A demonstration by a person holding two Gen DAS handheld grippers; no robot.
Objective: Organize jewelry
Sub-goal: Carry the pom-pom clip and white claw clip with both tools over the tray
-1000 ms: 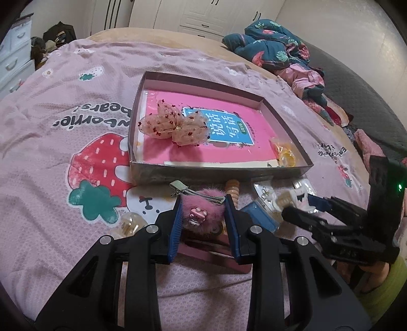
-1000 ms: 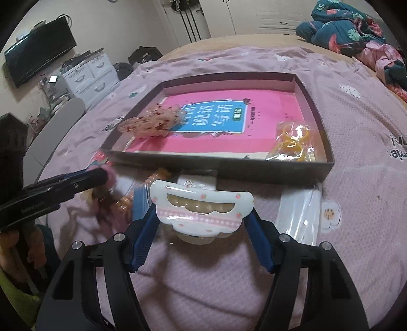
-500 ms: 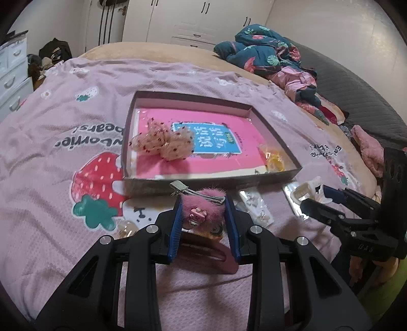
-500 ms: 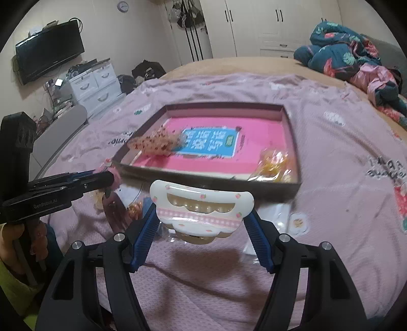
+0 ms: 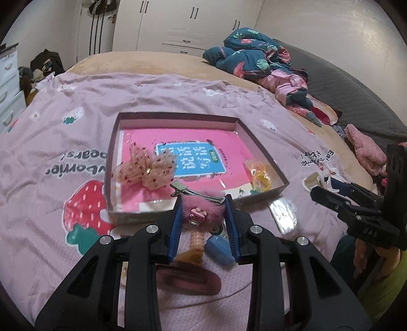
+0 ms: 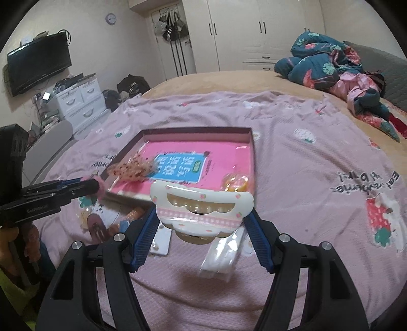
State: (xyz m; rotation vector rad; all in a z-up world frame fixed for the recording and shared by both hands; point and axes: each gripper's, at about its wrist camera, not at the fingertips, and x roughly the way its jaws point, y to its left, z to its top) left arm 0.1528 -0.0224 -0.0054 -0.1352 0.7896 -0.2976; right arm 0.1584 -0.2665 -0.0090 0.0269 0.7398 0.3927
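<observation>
Both claws have risen higher above the bed since the earlier frames, so the box now sits lower and smaller in each view, with more of the room showing behind it. Nearest in the left wrist view, the left claw [image 5: 203, 216] is pinching a fluffy pink hair clip [image 5: 201, 207] between its blue pads, the clip's silver metal bar lying across the top. Just below it on the pink bedspread [image 5: 51, 229] lie a dark pink oval clip [image 5: 188, 280], an orange clip [image 5: 194, 244] and a small blue piece [image 5: 218, 248], close together. To the right, a clear packet [image 5: 282, 215] rests near the box's right corner.

In the right wrist view, the right claw [image 6: 202, 224] is pinching a white hair claw clip [image 6: 201, 208] with a pink checked band and small strawberry marks, held above two clear packets [image 6: 221, 257] on the bedspread.

Farther off, the shallow brown box [image 5: 112, 163] lies on the bed with a pink booklet [image 5: 188, 157] flat inside. A pink speckled bow [image 5: 145, 169] sits in the box's left part and a bag of yellow rings [image 5: 259, 175] in its near right corner. Beyond the box, a heap of blue and pink clothes [image 5: 262, 61] lies on the far right of the bed, and white wardrobes [image 5: 190, 23] stand along the far wall.
</observation>
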